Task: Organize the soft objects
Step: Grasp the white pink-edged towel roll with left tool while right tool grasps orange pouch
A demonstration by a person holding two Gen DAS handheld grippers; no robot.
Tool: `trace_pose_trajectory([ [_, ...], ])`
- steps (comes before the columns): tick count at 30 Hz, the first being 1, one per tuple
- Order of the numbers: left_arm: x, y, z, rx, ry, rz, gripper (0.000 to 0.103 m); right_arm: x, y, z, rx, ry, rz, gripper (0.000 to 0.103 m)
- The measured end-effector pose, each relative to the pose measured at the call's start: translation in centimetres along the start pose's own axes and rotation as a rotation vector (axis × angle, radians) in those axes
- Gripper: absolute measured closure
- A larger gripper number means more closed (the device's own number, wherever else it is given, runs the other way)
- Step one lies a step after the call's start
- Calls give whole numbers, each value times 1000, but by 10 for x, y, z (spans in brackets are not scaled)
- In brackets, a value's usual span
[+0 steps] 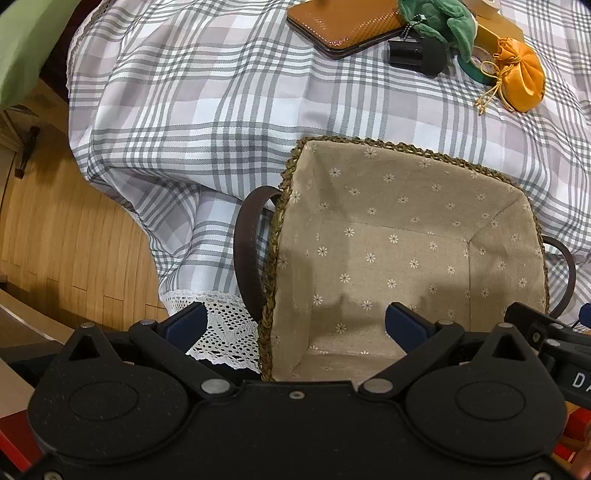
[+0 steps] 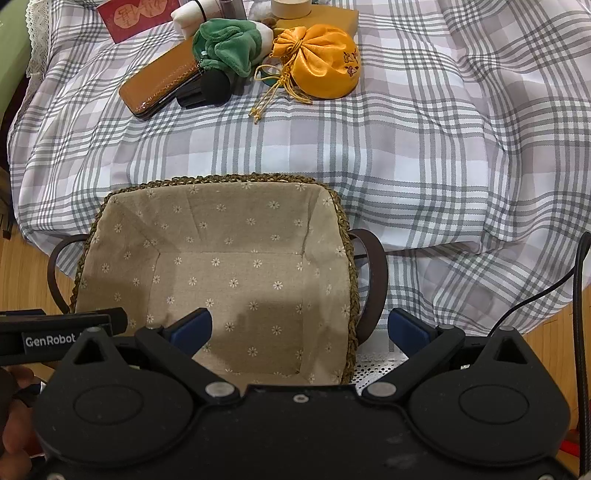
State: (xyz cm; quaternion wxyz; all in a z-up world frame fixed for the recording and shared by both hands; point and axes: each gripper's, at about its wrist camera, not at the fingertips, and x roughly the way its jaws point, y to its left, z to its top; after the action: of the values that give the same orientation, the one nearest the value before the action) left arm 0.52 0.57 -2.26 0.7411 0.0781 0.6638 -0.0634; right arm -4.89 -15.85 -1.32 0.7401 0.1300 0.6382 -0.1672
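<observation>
A woven basket (image 2: 349, 258) with a flowered cloth lining and dark handles stands empty at the table's near edge; it also shows in the left wrist view (image 1: 275, 258). Far behind it lie a green plush toy (image 2: 231, 42), also in the left wrist view (image 1: 439, 18), and an orange drawstring pouch (image 2: 323, 62), also in the left wrist view (image 1: 522, 79). My left gripper (image 1: 297, 325) is open and empty, straddling the basket's left rim. My right gripper (image 2: 301, 328) is open and empty, straddling the basket's right rim.
A plaid cloth (image 2: 424, 155) covers the table. Near the soft items lie a brown leather case (image 2: 159, 85), a black cylinder (image 2: 205, 90), a red envelope (image 2: 135, 16), a white roll (image 2: 195, 16) and a tan box (image 2: 325, 16). Wooden floor (image 1: 74, 243) lies to the left.
</observation>
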Motion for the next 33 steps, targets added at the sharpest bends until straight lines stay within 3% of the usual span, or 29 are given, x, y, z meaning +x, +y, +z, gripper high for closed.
trace_pose_trajectory([
  [7,-1,1,2,-6,-5,-4,4,0,0,2,7,-3,11,1],
  [12,-8,1,3,-21,-69,14,4,-4,-6,5,44,-38,67,1],
  [16,-14,3,6,-29,-107,1,4,-10,-19,8,163,-125,145,1],
  [19,-16,5,10,-34,-128,-22,4,-9,-25,16,214,-126,155,1],
  [23,-22,2,15,-25,-179,-22,4,-6,-31,26,221,-138,139,1],
  [29,-30,2,32,-36,-271,27,4,-9,-36,47,206,-245,68,1],
  [33,-29,1,49,15,-262,-31,4,-10,-36,63,160,-310,23,1],
])
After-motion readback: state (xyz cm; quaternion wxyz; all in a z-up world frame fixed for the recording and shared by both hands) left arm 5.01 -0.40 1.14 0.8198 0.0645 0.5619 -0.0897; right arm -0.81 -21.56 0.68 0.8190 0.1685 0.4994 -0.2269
